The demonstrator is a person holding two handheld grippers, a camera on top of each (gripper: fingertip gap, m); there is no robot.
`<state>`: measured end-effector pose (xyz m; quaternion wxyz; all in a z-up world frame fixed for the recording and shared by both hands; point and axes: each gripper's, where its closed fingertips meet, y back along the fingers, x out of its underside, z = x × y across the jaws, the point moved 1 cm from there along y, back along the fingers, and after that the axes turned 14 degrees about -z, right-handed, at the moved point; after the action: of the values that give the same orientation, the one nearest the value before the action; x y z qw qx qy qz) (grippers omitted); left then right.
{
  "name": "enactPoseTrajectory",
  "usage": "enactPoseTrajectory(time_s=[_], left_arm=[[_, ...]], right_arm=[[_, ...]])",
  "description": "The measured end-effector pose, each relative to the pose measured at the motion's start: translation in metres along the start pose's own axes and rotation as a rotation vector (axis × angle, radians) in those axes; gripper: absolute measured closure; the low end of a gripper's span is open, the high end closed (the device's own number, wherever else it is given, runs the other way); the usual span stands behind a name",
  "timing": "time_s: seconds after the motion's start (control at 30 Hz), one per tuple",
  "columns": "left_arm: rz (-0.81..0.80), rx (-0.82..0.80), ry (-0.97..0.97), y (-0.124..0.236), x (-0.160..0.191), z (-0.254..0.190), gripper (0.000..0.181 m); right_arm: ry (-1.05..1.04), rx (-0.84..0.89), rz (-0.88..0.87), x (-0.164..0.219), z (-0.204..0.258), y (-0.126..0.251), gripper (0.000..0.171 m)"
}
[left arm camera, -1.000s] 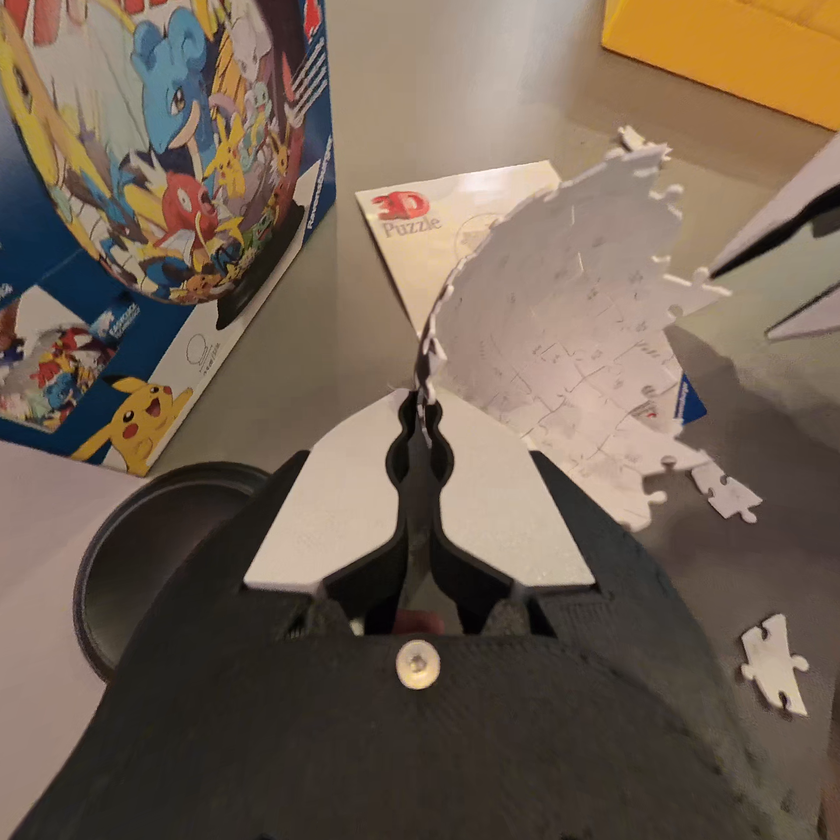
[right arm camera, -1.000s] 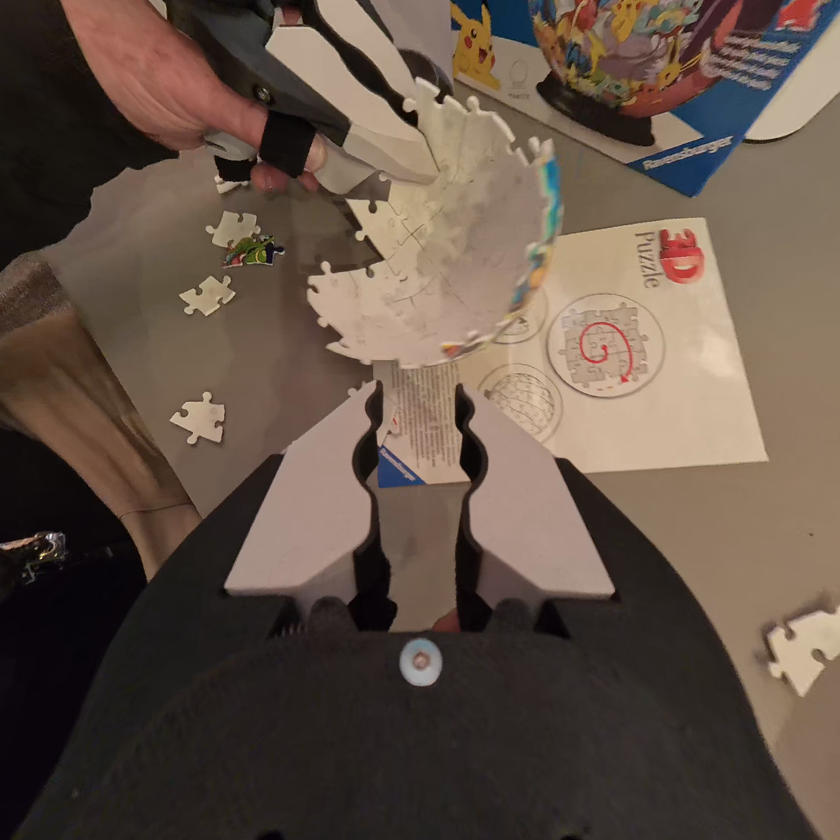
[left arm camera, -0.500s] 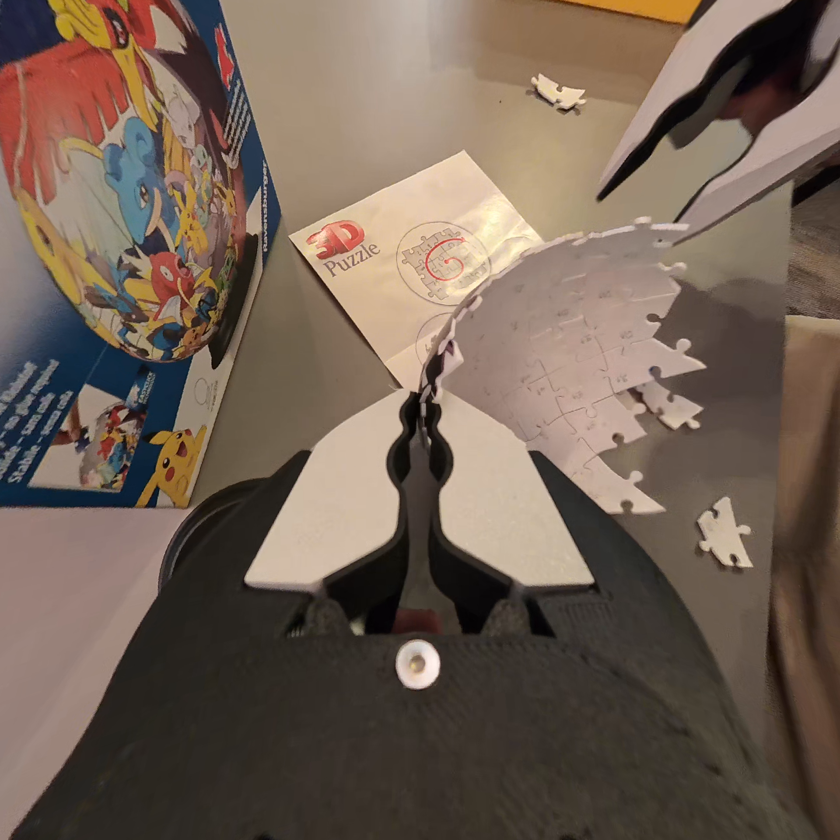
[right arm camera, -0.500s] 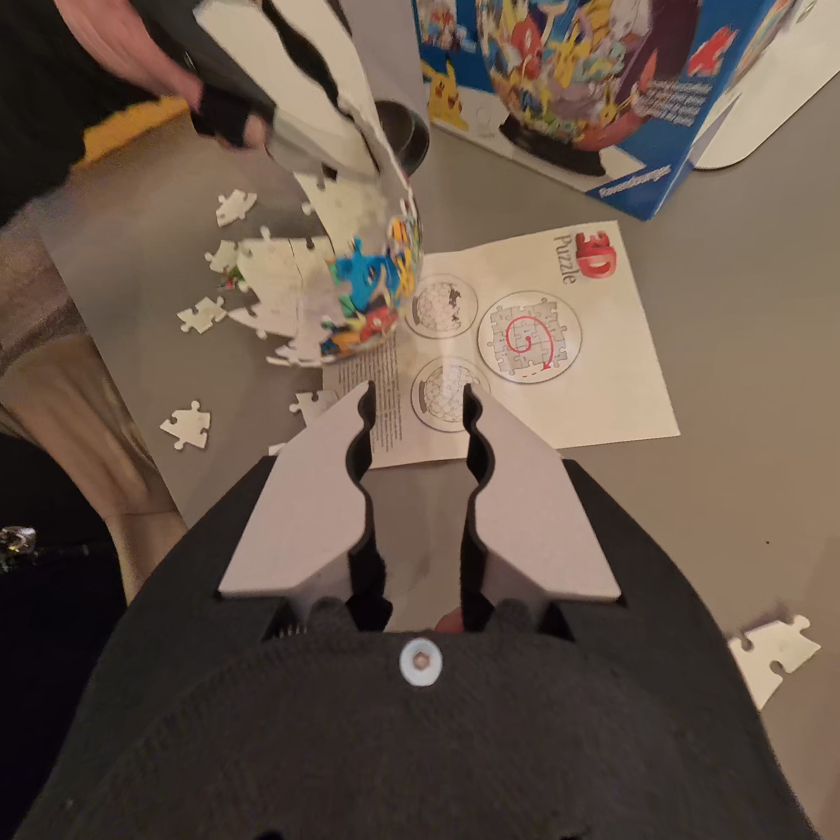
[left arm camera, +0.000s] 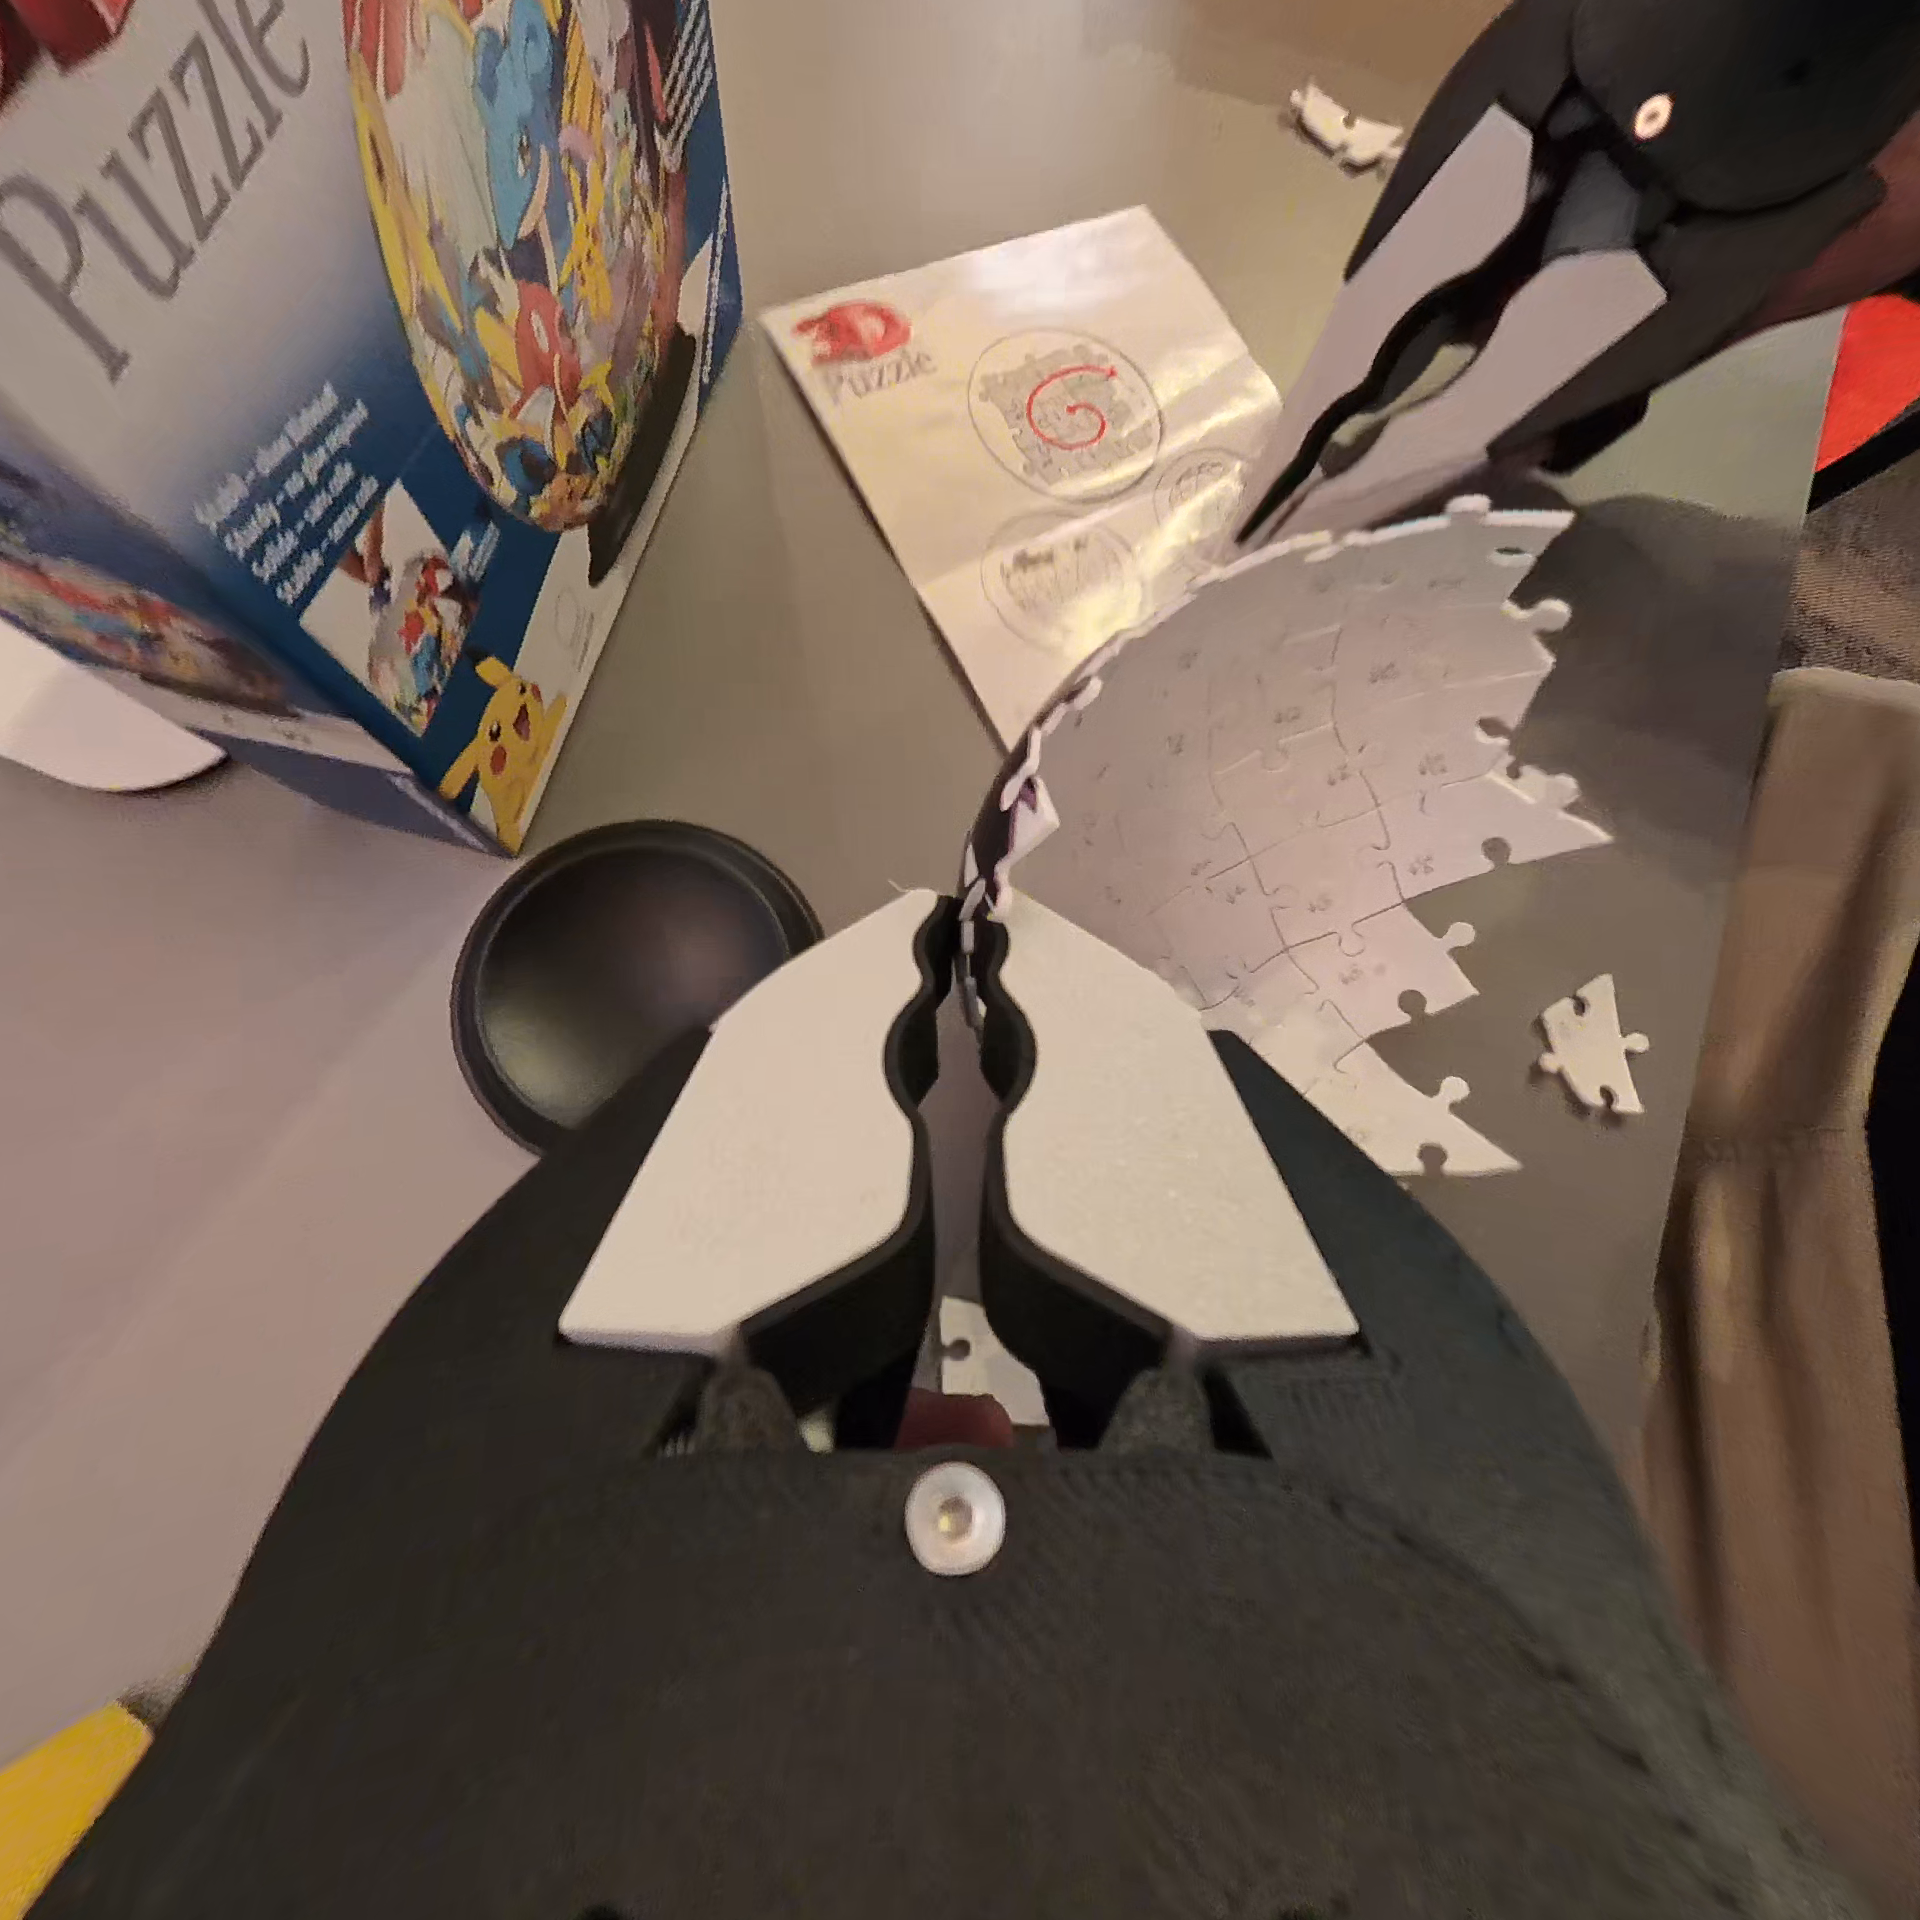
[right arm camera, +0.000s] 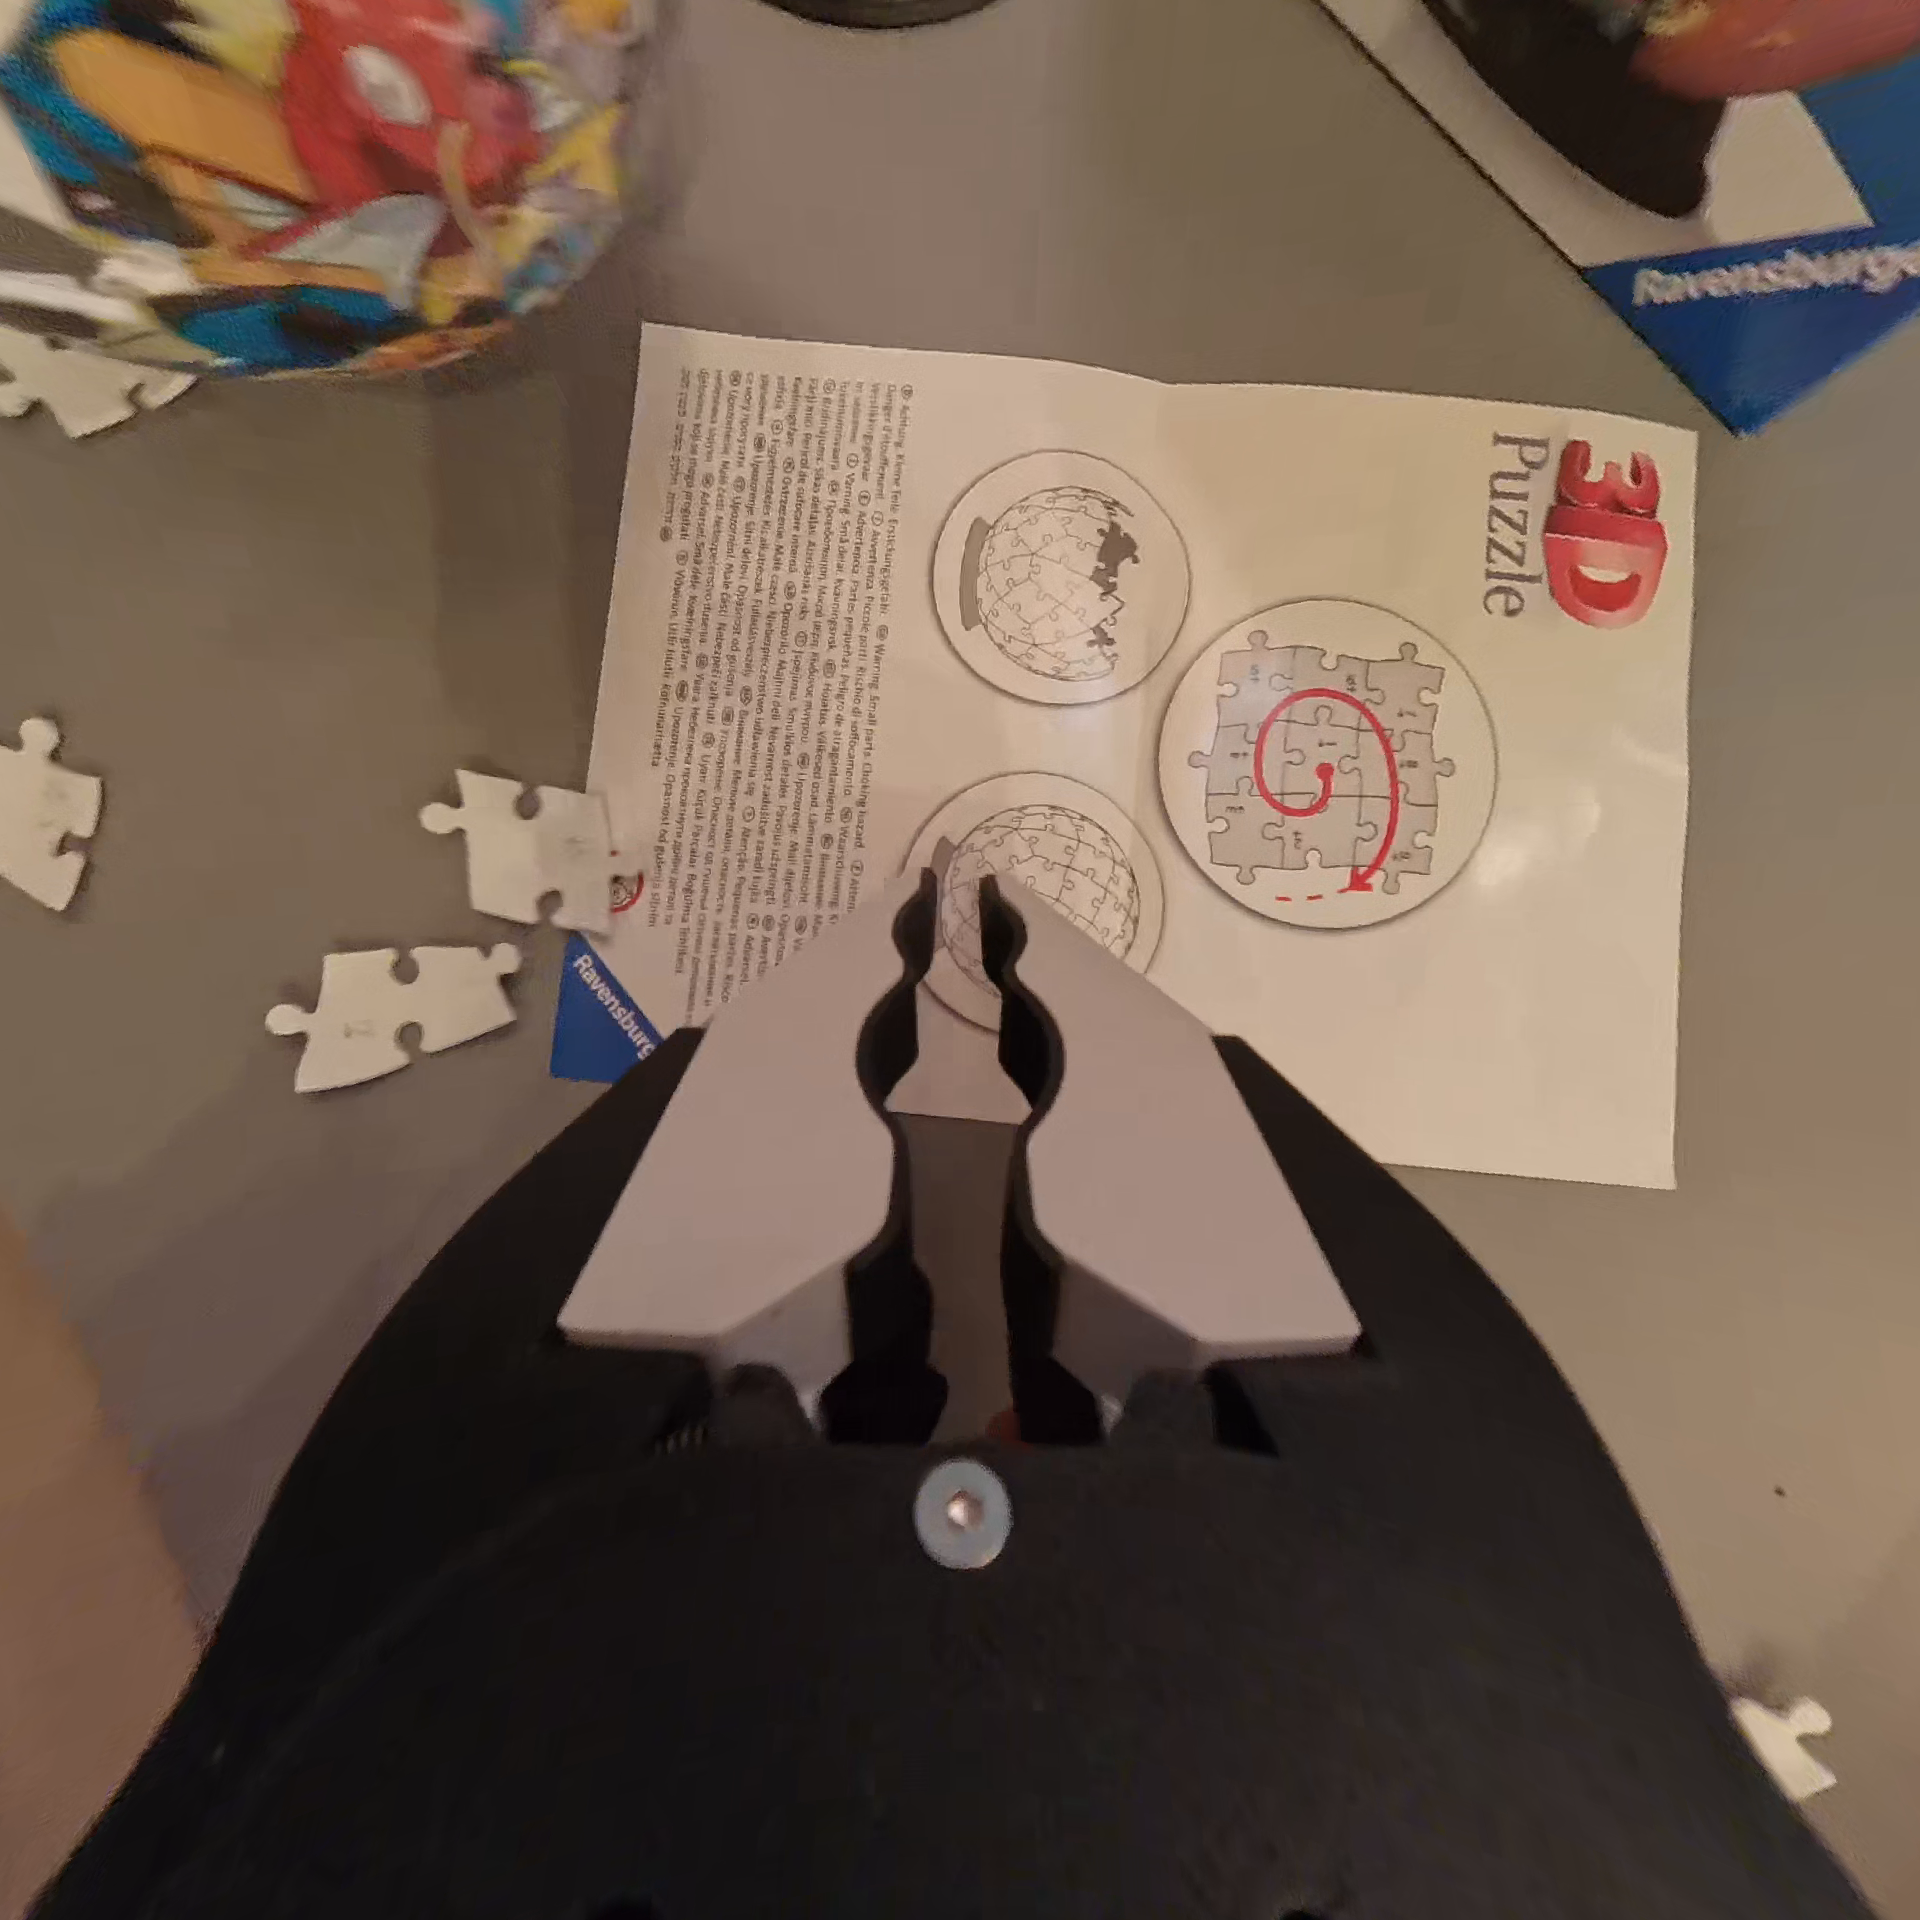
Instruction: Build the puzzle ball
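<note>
- While my left gripper [left arm camera: 968, 940] is clamped on the rim of the half-built ball [left arm camera: 1320, 790], its fingers pressed together on the jagged edge, the shell hangs in the air above the instruction sheet [right arm camera: 1299, 935].
- My right gripper [right arm camera: 954, 894] holds nothing; its tips are nearly together with only a thin gap, and in the left wrist view they sit at the far rim of the shell, whether touching it I cannot tell.
- The shell is a thin curved sheet of interlocked pieces, white inside and printed outside. I judge it light, springy and fragile, likely to pop apart at the seams if squeezed or twisted.
- I would take hold only at the rim, across a full piece and not a lone tab, with a second grip on the opposite edge to stop it flexing.
- Beside the sheet's near corner lie loose pieces [right arm camera: 400, 1008], white side up, one overlapping the sheet's edge.
- Left of the sheet, in the left wrist view, stands the puzzle box [left arm camera: 312, 436], and the round black stand [left arm camera: 613, 966] sits just in front of it on the grey table [left arm camera: 810, 675].
</note>
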<state>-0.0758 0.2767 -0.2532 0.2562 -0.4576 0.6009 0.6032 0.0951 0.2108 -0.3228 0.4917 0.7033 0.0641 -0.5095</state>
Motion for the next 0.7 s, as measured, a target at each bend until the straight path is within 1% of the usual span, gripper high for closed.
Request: enactPoseTrajectory(time_s=[0.1, 0.23, 0.3, 0.4, 0.47, 0.53, 0.7], left_arm=[[-0.001, -0.008, 0.006, 0.004, 0.004, 0.001, 0.179], [-0.011, 0.003, 0.007, 0.006, 0.004, -0.002, 0.179], [-0.010, 0.012, 0.001, 0.004, 0.004, -0.004, 0.179], [0.000, 0.037, -0.017, -0.002, 0.002, -0.010, 0.179], [0.005, 0.048, -0.025, -0.006, 0.001, -0.013, 0.179], [0.007, 0.057, -0.030, -0.010, -0.001, -0.015, 0.179], [0.023, 0.085, -0.060, -0.022, -0.008, -0.023, 0.179]], right_arm=[[-0.003, 0.058, 0.018, 0.006, -0.018, 0.008, 0.171], [-0.087, 0.077, 0.012, 0.016, -0.035, 0.019, 0.171], [-0.056, 0.112, 0.034, 0.021, -0.047, 0.026, 0.171], [0.035, 0.111, 0.043, 0.024, -0.060, 0.030, 0.171], [0.090, 0.082, 0.065, 0.025, -0.067, 0.032, 0.171], [0.167, 0.011, 0.096, 0.026, -0.074, 0.034, 0.171], [0.321, -0.113, 0.208, 0.028, -0.117, 0.037, 0.171]])
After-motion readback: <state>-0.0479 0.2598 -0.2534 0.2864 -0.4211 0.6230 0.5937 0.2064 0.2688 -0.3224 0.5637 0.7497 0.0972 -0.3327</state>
